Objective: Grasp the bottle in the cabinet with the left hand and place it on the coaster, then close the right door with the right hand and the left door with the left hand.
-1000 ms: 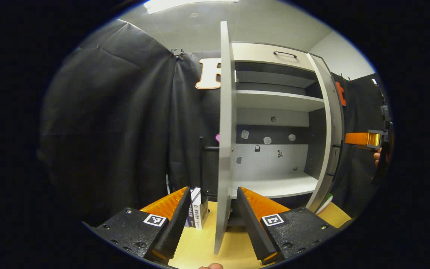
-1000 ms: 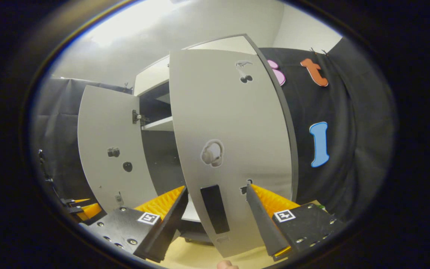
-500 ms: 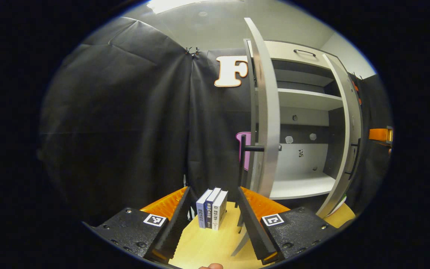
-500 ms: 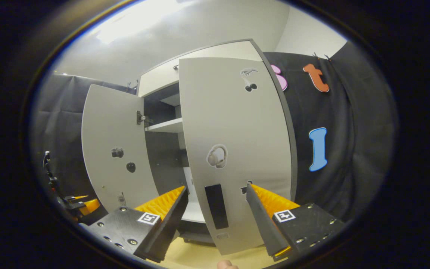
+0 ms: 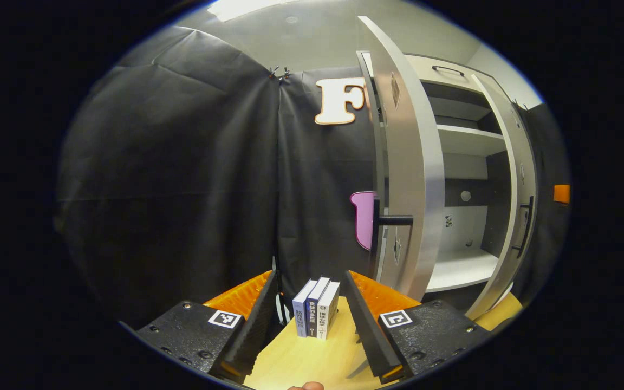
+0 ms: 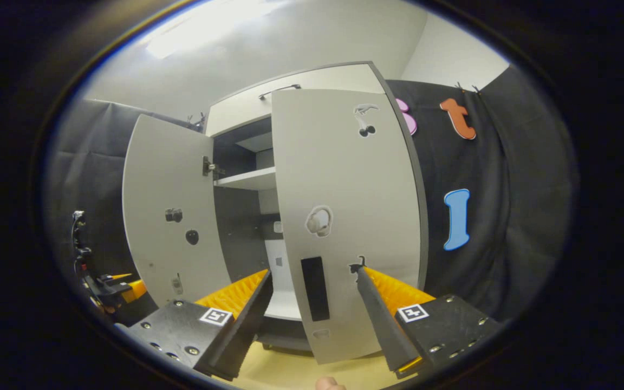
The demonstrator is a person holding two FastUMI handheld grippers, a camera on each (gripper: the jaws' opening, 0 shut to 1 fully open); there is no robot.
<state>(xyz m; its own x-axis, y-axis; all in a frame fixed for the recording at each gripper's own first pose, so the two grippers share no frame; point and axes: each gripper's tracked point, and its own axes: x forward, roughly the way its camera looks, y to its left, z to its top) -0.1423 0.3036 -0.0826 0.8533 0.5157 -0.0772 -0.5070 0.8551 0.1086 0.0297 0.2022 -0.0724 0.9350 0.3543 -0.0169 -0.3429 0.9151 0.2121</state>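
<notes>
Facing right door [image 6: 344, 216] — seemingly ajar

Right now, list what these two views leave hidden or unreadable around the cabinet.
- Cabinet interior: in the right gripper view, the right door hides most of it.
- Lower shelf: in the left gripper view, the left door covers part.
- Stickers on the back wall: too small.
- Book spines: lettering unreadable.

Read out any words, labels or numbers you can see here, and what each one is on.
Three small upright books on the light wooden table: spine print too small to read.
Square black-and-white markers on the left gripper and right gripper: patterns, not words.
Stickers on the grey right cabinet door: pictures only.
</notes>
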